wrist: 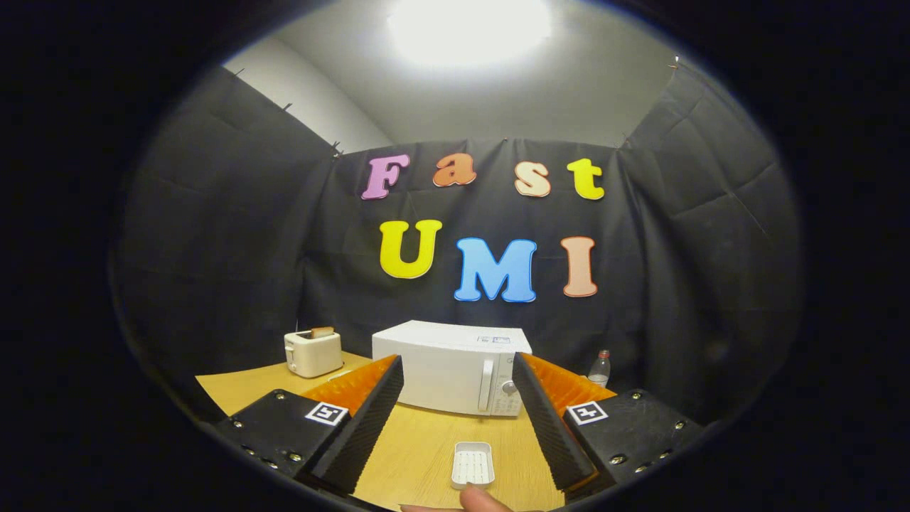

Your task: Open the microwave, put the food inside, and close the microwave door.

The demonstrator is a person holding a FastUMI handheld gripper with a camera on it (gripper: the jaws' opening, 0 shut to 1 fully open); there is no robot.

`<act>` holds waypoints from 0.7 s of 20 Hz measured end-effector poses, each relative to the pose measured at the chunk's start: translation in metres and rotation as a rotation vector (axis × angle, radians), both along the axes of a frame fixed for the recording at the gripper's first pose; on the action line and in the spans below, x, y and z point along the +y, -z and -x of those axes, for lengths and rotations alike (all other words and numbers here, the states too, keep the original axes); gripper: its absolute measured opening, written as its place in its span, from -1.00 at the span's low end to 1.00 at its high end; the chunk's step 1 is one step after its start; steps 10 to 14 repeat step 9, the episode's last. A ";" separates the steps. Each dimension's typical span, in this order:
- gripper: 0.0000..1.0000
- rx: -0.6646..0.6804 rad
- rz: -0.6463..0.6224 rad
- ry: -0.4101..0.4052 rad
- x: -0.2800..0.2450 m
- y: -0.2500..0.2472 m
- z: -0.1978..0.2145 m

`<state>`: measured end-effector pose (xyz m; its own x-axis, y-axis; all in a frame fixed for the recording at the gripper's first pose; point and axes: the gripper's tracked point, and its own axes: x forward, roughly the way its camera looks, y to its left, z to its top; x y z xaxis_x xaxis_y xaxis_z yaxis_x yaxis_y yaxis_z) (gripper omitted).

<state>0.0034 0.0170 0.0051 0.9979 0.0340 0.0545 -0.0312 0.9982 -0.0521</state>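
Observation:
A white microwave point(444, 373) stands on the wooden table point(419, 441) beyond my fingers, its door shut and the handle and knob on its right side. A small white ribbed tray point(473, 464) lies on the table between my fingers, nearer than the microwave. My gripper point(458, 384) is open and holds nothing; its left finger point(366, 419) and right finger point(547, 419) frame the microwave's front. A person's fingertip point(480, 498) shows just below the tray.
A white toaster point(313, 353) with a slice of bread in it stands at the table's back left. A small clear bottle point(599, 370) stands to the right of the microwave by the black cloth wall.

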 end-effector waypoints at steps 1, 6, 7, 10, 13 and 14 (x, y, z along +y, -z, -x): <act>0.92 -0.002 0.000 0.001 -0.001 -0.001 0.000; 0.92 -0.016 0.018 0.034 -0.014 -0.003 0.002; 0.92 -0.012 0.009 0.030 -0.014 -0.003 0.001; 0.92 -0.004 0.002 0.022 -0.014 0.000 0.000; 0.92 -0.004 0.002 0.022 -0.014 0.000 0.000; 0.92 -0.004 0.002 0.022 -0.014 0.000 0.000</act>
